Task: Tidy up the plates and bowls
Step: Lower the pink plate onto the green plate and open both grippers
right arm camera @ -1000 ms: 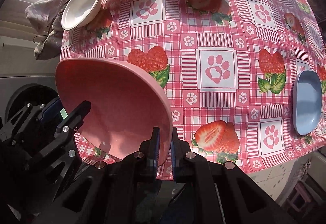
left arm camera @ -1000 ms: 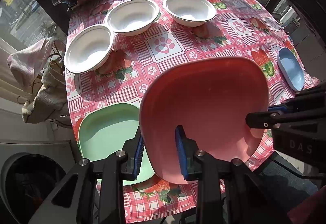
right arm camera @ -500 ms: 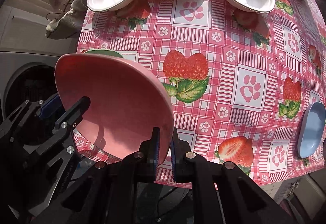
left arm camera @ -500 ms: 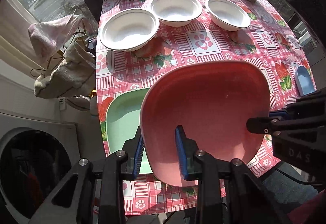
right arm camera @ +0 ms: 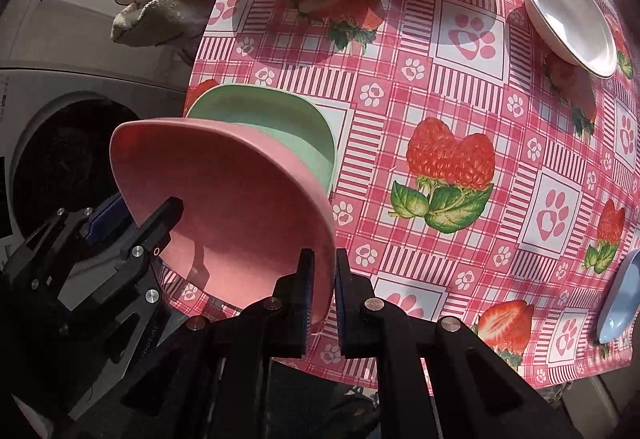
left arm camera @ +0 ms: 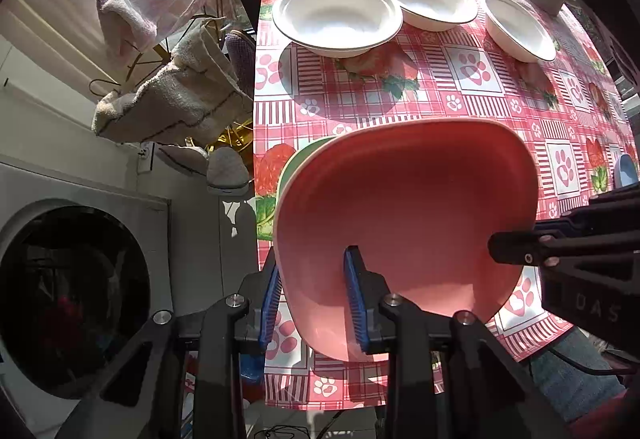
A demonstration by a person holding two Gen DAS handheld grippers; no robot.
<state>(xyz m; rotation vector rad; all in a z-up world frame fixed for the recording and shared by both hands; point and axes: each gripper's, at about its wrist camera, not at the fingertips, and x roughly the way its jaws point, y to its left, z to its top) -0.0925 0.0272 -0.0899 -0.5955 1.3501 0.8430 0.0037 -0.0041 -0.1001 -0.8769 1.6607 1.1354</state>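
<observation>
Left claw: my left claw [left arm camera: 314,295] pinched the near rim of a pink rounded-square plastic plate [left arm camera: 404,215], one blue pad inside the dish and one under it.
Right claw: my right claw [right arm camera: 320,291] was pressed together on the opposite rim of the same pink plate [right arm camera: 240,207], its pads tight on the thin edge.
Pink plate: it hung tilted between both claws, over the near left corner of the desk [left arm camera: 460,95] and partly over a mint-green rounded-square plate [right arm camera: 276,115]; whether the two touched I could not tell.
Green plate: it lay flat on the red-checked strawberry-and-paw tablecloth at the desk's edge, mostly hidden under the pink one.
White bowls: three white shallow round bowls [left arm camera: 338,15] [left arm camera: 428,1] [left arm camera: 518,27] sat in a row at the far side, well apart from the plates.
Blue dish: a pale blue oblong dish [right arm camera: 618,303] lay at the right edge of the desk.
Beside the desk: a front-loading washing machine [left arm camera: 76,295] with cloths draped on a rack above it.
</observation>
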